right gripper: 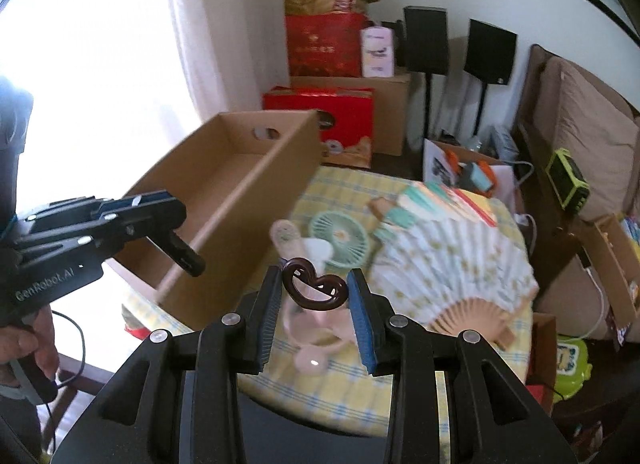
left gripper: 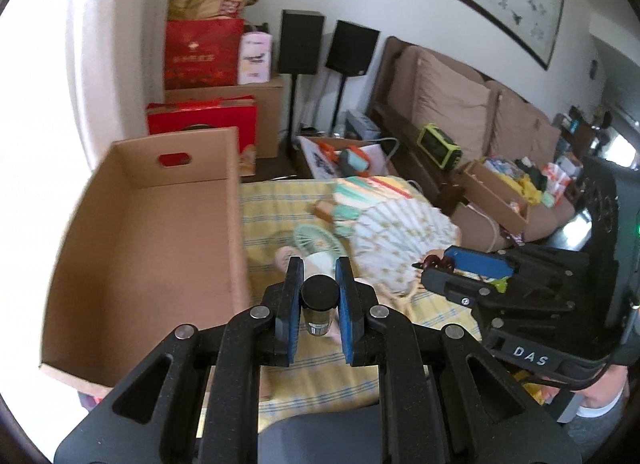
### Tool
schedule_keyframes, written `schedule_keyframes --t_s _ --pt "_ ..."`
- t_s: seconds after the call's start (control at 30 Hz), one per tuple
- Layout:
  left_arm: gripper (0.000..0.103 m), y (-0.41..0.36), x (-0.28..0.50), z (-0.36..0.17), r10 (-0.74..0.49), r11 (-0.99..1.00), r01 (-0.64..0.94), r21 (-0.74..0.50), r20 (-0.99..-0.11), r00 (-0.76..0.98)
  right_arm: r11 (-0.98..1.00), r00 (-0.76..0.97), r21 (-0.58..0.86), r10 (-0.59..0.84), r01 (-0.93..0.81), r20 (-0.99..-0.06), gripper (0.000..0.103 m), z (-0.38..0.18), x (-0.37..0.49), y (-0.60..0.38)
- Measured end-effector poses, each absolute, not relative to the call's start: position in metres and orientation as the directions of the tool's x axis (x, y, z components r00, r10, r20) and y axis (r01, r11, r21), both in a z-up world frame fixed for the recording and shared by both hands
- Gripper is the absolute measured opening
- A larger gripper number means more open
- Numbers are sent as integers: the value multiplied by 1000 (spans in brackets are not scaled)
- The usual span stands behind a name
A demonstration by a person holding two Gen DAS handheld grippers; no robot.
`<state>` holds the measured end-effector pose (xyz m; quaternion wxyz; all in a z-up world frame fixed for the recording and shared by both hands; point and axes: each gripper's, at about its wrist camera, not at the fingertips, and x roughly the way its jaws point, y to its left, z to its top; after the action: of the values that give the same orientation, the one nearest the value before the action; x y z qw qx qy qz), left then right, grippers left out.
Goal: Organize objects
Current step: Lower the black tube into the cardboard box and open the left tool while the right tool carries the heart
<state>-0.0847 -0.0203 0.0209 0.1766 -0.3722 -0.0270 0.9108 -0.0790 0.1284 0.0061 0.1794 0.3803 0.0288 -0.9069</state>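
A yellow-checked tabletop (left gripper: 280, 200) carries an open cardboard box (left gripper: 160, 232) along its left edge and a spread paper fan (right gripper: 448, 260) toward its right edge. Above it, the left gripper (left gripper: 319, 273) has its jaws clenched on a small dark-capped bottle (left gripper: 318, 304), while the right gripper (right gripper: 314, 284) has its jaws grasping a dark brown heart-shaped clip (right gripper: 314, 284).

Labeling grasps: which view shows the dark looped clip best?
Right wrist: the clip sits centred between the right gripper's pads, both loops visible. Left wrist shows only its dark curls at that gripper's tip, from the side and mostly hidden.
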Motion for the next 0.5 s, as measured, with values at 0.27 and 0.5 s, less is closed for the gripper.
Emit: schedule_keyframes --t_s 0.27,0.5 --pt "15 -53 -81 24 267 -962 -232 -145 -679 -684 -920 -644 98 -339 379 -686 34 14 -89 99" --pt "15 -75 -87 17 222 -975 -175 -139 -688 -691 -913 -651 91 -350 398 -674 34 22 -97 74"
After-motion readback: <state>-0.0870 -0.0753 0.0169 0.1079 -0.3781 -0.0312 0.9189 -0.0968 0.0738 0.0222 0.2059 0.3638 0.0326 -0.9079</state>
